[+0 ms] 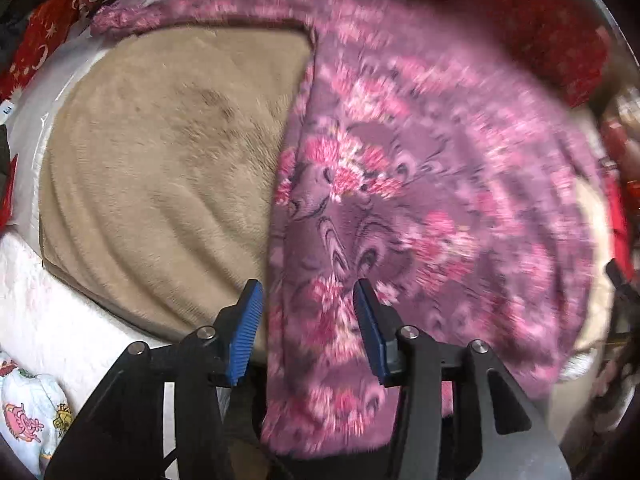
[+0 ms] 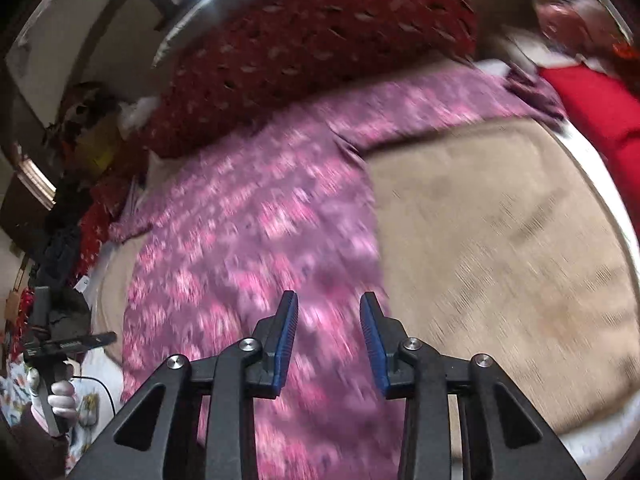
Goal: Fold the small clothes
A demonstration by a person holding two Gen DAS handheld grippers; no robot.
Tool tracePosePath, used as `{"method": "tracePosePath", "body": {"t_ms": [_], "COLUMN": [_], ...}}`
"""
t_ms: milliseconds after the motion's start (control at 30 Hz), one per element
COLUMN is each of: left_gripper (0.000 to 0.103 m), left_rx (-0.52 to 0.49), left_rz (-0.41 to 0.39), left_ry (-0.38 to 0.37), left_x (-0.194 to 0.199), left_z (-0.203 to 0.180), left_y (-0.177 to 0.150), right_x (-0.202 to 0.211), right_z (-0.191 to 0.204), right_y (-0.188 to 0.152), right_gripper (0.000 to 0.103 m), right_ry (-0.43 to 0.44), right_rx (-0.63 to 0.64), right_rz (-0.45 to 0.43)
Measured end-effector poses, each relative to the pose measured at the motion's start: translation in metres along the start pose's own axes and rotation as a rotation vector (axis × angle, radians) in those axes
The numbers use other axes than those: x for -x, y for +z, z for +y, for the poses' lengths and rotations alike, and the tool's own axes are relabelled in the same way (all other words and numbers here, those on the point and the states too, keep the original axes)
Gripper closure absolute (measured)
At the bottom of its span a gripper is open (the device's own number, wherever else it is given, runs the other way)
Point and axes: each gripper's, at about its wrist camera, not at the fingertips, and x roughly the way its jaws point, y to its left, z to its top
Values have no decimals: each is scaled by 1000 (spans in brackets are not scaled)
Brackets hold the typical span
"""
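Observation:
A purple fleece garment with pink flowers lies spread on a beige blanket; one sleeve stretches out to the far left. My left gripper is open and empty, just above the garment's near left edge. In the right wrist view the same garment lies on the beige blanket, blurred by motion. My right gripper is open and empty, above the garment's near right edge. The left gripper, held in a hand, shows at the far left of that view.
A dark red patterned cushion lies behind the garment. A bright red cloth lies at the right. A white blanket and a white printed garment lie at the near left. Red starred fabric lies at the far left.

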Motion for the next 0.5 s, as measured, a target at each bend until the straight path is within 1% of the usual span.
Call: {"method": "tracePosePath", "body": {"t_ms": [33, 100, 133, 167, 200, 233, 267, 300, 333, 367, 400, 433, 467, 500], "left_gripper": [58, 58, 58, 58, 58, 58, 58, 58, 58, 58, 58, 58, 58, 58], "left_rx": [-12, -21, -24, -39, -51, -69, -87, -106, -119, -128, -136, -146, -153, -154], "left_rz": [33, 66, 62, 48, 32, 0, -21, -38, -52, -62, -69, -71, -66, -62], "left_ry": [41, 87, 90, 80, 67, 58, 55, 51, 50, 46, 38, 29, 23, 13], "left_x": [-17, -31, -29, -23, -18, -8, -3, 1, 3, 5, 4, 1, -4, -9], "left_z": [-7, -12, -12, -14, -17, -21, -24, -29, -35, -39, -45, -52, -59, -64], "left_y": [5, 9, 10, 13, 16, 23, 30, 37, 45, 53, 60, 69, 79, 81], "right_x": [-16, -52, -69, -70, -64, -56, -42, -33, -24, -18, -12, -9, -9, -11], "right_z": [1, -3, -9, -15, -21, -31, -49, -65, -90, -111, -139, -159, -178, -192], "right_y": [1, -2, -4, -1, 6, 15, 31, 42, 57, 68, 83, 94, 107, 122], "right_gripper": [72, 74, 79, 80, 80, 74, 72, 66, 58, 56, 56, 56, 56, 56], "right_ry": [-12, -67, -84, -60, -26, -2, 2, -10, -33, -55, -102, -142, -178, -216], "right_rx": [15, 20, 11, -10, -39, -78, -142, -189, -259, -319, -393, -441, -474, -486], "right_rz": [12, 121, 195, 188, 164, 131, 66, 21, -32, -68, -110, -138, -157, -167]}}
